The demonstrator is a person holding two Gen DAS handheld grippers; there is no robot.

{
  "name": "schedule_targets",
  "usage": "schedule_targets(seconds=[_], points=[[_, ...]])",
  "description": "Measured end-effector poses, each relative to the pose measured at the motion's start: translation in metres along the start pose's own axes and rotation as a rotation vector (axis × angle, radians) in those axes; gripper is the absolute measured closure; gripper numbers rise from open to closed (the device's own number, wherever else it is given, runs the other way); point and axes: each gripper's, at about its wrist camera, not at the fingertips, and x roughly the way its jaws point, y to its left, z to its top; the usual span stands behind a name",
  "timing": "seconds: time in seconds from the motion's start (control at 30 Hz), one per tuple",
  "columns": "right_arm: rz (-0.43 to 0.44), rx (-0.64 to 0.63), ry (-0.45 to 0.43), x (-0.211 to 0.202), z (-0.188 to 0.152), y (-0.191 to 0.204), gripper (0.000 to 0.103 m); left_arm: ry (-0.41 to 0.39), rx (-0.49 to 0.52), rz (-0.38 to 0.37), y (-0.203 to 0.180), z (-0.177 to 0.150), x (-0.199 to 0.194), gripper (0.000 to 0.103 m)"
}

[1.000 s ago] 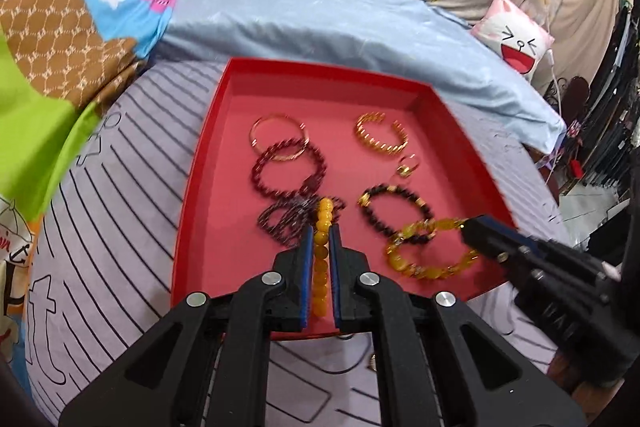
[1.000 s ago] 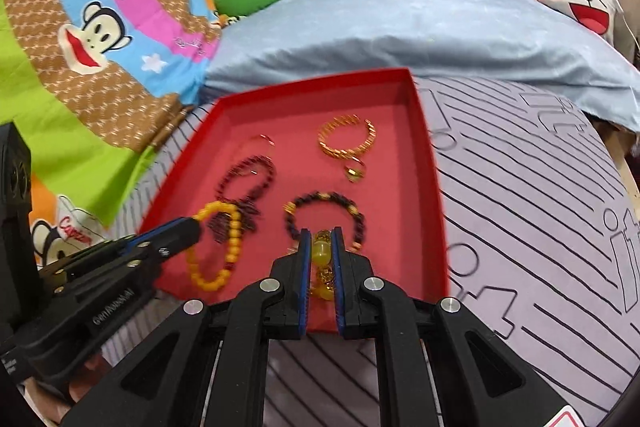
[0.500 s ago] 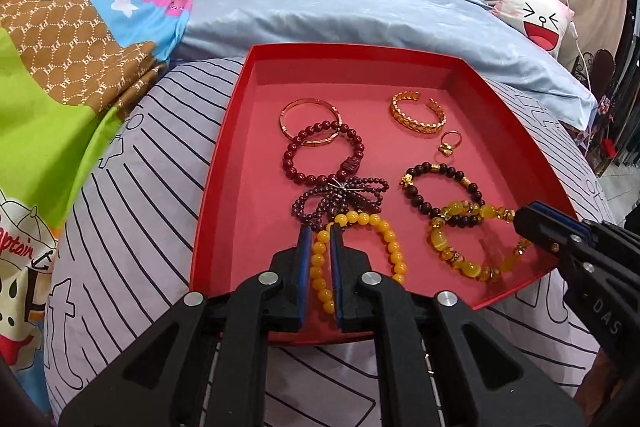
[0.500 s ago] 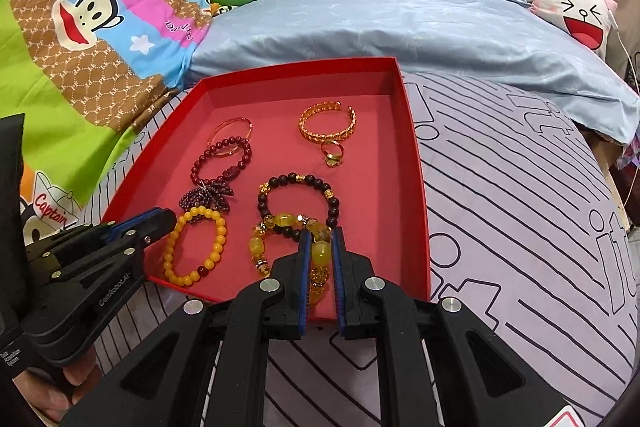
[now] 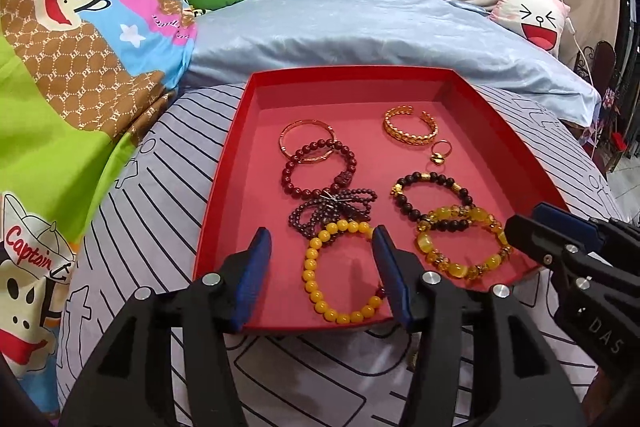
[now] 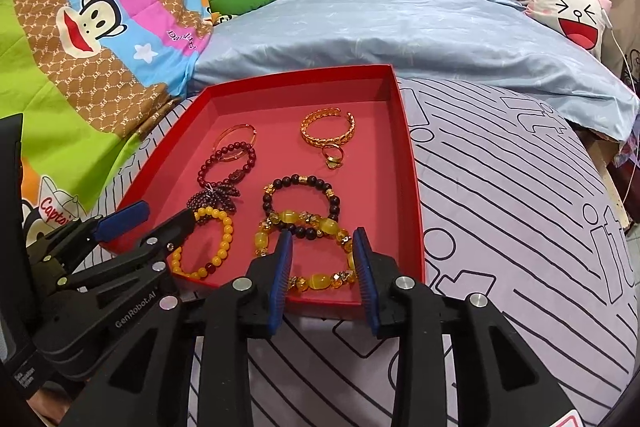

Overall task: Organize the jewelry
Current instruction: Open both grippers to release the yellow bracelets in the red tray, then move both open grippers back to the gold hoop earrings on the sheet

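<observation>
The left gripper is spreading its jaws over the near end of the red tray, pinching nothing. The yellow bead bracelet lies flat on the tray floor between the blue pads, its right arc just beside or partly behind the right pad; whether they touch cannot be told. Just ahead of the tips lies a coiled dark purple bead strand, and beyond it a dark red bead bracelet overlapping a thin gold bangle.

The right gripper is also opening, nothing clamped. The amber bead bracelet lies loose on the floor between its pads, its far arc overlapping a black bead bracelet ahead. Farther out sit a small gold ring and an open gold cuff.

Both grippers hang over the tray's near wall. Left of the left gripper the tray floor runs bare to the side wall, and the far strip beyond the cuff is bare too. Right of the right gripper, the side wall stands close.
</observation>
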Motion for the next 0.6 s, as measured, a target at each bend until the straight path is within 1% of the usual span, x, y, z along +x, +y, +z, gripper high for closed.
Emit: schedule_targets(seconds=[0.33,0.6], points=[[0.008,0.002,-0.014,-0.016,-0.005,0.003,0.072,-0.009,0.005,-0.001,-0.005,-0.005,-0.014,0.053],[0.009,0.005,-0.029,-0.034,-0.013,0.003,0.072,-0.007,-0.035,-0.021,0.003,-0.015,-0.032,0.050]])
